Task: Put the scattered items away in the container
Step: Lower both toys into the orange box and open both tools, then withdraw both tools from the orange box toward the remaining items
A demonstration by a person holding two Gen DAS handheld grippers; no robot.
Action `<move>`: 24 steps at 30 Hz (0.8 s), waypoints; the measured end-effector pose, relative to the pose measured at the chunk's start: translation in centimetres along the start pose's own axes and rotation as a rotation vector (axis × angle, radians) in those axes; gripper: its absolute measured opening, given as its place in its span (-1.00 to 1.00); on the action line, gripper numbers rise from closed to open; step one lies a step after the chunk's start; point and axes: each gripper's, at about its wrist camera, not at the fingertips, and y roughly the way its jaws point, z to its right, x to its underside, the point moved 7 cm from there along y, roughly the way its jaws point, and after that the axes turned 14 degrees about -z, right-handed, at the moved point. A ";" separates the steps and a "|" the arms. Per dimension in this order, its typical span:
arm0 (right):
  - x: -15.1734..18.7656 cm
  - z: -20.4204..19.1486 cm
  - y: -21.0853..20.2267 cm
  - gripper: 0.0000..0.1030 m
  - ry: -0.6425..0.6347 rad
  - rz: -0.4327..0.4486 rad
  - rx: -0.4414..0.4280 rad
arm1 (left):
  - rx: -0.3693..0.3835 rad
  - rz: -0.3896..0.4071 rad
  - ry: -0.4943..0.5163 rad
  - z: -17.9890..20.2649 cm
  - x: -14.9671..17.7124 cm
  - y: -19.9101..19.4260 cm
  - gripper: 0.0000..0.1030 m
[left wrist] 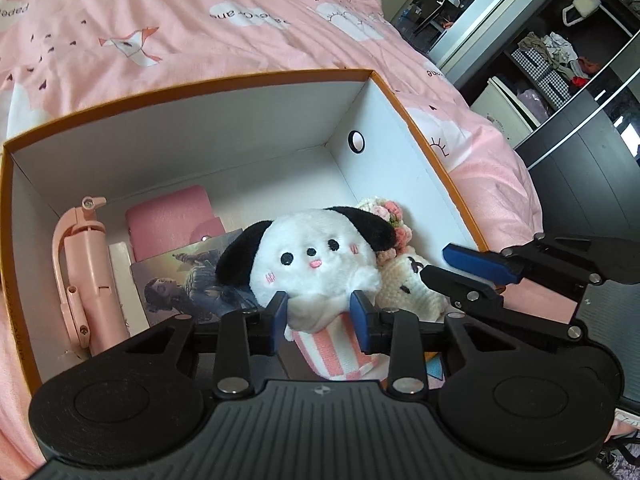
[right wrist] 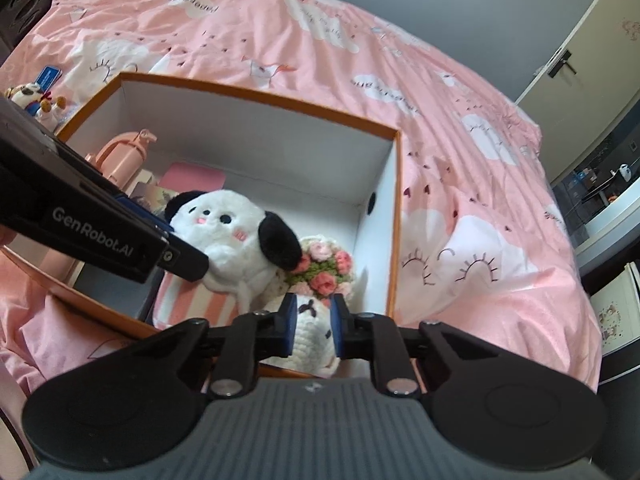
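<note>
Looking down the left wrist view first: the left gripper [left wrist: 320,314] sits low centre, its pads drawn partway in on either side of the plush dog's [left wrist: 312,260] white underside, just above the striped cup [left wrist: 336,356]. Whether they press the fur cannot be told. The dog is already inside the box [left wrist: 248,128], leaning on a photo card [left wrist: 188,284] and touching the crochet doll [left wrist: 404,288] at its right. The right gripper [left wrist: 435,261] enters from the right edge, near both the doll and the left tool. Risk: any lift with fur caught would likely drag the dog up and tip it onto the pink handle [left wrist: 86,276] at the left wall. In the right wrist view, the right gripper [right wrist: 314,320] has its fingers drawn close together over the doll's face, bottom centre; whether yarn is pinched cannot be told. Risk: a snagged loop would probably haul the doll over the near wall onto the bedspread [right wrist: 440,120]. The left tool crosses from the left, so a careless pull-back could knock the two together. Small figures [right wrist: 36,100] at upper left lie outside the box.
</note>
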 end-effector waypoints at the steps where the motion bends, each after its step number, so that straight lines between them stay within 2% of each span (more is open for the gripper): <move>1: 0.0 -0.1 0.2 -0.68 -0.003 -0.009 -0.002 | 0.007 -0.009 -0.003 -0.1 0.0 0.2 -0.32; 2: 0.0 -0.2 0.5 -0.75 -0.005 -0.017 -0.005 | 0.008 -0.019 -0.005 -0.2 0.1 0.6 -0.39; 4: 0.1 -0.4 0.8 -0.79 -0.001 -0.029 -0.022 | 0.021 -0.045 -0.018 -0.4 0.2 1.5 -0.42; 8: 0.2 -0.7 0.9 -0.79 0.009 -0.035 -0.046 | 0.038 -0.083 -0.040 -0.6 0.4 3.2 -0.42; 15: 0.1 -0.7 1.4 -0.75 0.022 -0.059 -0.055 | 0.038 -0.092 -0.037 -0.5 0.6 3.3 -0.39; 21: 0.3 -0.5 0.7 -0.74 0.038 -0.036 -0.050 | -0.001 -0.057 0.011 0.2 1.0 1.7 -0.32; 22: 0.3 -0.4 0.5 -0.71 0.041 -0.026 -0.046 | -0.006 -0.049 0.019 0.4 1.1 1.3 -0.28; 24: 0.3 -0.3 -0.1 -0.52 0.054 0.000 -0.035 | -0.028 -0.028 0.033 0.7 1.2 0.4 -0.20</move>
